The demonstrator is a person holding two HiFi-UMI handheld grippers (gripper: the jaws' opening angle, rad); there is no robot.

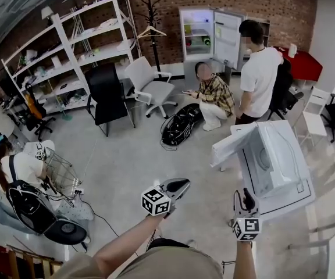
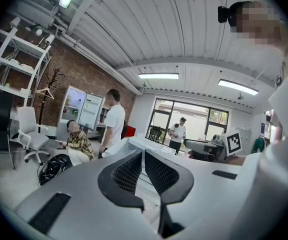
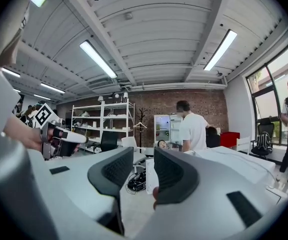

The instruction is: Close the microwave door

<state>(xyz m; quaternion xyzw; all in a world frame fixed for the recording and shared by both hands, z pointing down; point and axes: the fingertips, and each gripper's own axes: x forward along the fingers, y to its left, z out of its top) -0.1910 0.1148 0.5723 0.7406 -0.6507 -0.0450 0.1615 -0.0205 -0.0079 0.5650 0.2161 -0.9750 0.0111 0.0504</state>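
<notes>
Left gripper (image 1: 181,184): jaws together, nothing between them. It sits low, tips pointing forward and to the right, clear of everything.

Right gripper (image 1: 243,194): jaws apart, gap empty. It points straight ahead, and my left unit is in its camera off to its left.

Microwave (image 1: 279,163): white, directly ahead of the right gripper, just past its tips, sitting on a white table (image 1: 305,197). Neither gripper is touching it.

Microwave door (image 1: 231,145): wide open, swung out to the left of the body. That puts it ahead of the right gripper, and ahead and right of the left one. The right gripper view shows a white panel edge through the jaw gap, but I can't tell if it's the door.

Beyond the door, a black bag (image 1: 179,124) lies on the floor. A person in a plaid shirt (image 1: 215,97) crouches beside it, and a person in a white T-shirt (image 1: 260,74) stands just behind the microwave.

Far wall is brick: a fridge (image 1: 205,34) with its door open straight ahead, and a white shelf rack (image 1: 68,45) far to the left of the left gripper.
</notes>
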